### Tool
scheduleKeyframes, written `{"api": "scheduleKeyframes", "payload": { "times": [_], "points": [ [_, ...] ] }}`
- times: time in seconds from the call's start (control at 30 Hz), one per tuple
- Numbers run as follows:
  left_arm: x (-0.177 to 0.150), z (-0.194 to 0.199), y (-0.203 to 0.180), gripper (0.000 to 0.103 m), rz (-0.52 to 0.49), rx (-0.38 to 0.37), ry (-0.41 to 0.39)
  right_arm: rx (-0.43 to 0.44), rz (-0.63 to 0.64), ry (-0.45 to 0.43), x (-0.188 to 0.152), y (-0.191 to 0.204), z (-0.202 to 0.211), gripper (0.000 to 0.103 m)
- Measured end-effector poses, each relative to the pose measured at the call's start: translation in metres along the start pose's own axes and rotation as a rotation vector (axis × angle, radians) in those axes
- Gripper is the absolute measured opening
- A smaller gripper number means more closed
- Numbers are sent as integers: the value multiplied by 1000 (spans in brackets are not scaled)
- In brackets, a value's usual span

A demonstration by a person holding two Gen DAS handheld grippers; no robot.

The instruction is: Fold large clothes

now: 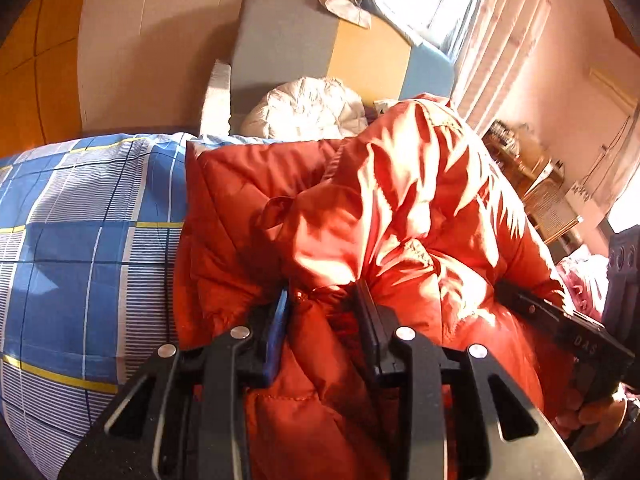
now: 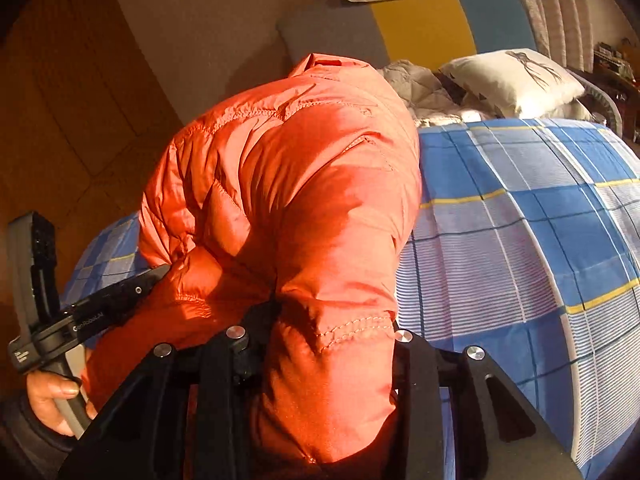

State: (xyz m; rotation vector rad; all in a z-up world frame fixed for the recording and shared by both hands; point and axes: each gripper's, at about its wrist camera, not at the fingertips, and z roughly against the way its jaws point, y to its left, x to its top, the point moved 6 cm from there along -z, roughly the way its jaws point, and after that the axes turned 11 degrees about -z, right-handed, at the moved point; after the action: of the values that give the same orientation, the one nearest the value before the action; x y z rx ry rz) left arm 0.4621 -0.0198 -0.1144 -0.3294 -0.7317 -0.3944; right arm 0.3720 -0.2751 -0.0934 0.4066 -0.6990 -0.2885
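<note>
Left gripper: my jaws clench the orange jacket.
Right gripper: clenching the same jacket.
Lie: bulk bunched ahead over the bed.

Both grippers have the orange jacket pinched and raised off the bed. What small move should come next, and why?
Probably carry the held edge forward and lay it down: the left gripper and right gripper both pinch the jacket, which stands bunched above the checked bedspread, its fold unfinished.

"DAS" on the right gripper; "GenRobot.AI" on the left gripper
</note>
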Motion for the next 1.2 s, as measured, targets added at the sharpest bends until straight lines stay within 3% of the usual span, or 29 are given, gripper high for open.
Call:
{"api": "scheduleKeyframes", "payload": {
  "times": [0.17, 0.37, 0.6, 0.73, 0.9, 1.2],
  "points": [
    [-4, -6, -3, 32, -27, 34, 17, -40, -21, -13, -12, -6, -5, 49],
    [-17, -2, -1, 32, -6, 68, -6, -149, 32, -62, -10, 3, 4, 67],
    [-22, 1, -2, 35, 17, 104, -20, -291, 105, -208, 3, 25, 34, 69],
    [-26, 4, -5, 36, 24, 123, -22, -257, 147, -269, 17, 52, 44, 69],
    [-28, 4, -3, 37, 39, 124, -34, -245, 192, -192, 23, 75, 11, 69],
    [-34, 6, -1, 37, 41, 151, -44, -289, 228, -84, 2, 68, -46, 69]
  ]
}}
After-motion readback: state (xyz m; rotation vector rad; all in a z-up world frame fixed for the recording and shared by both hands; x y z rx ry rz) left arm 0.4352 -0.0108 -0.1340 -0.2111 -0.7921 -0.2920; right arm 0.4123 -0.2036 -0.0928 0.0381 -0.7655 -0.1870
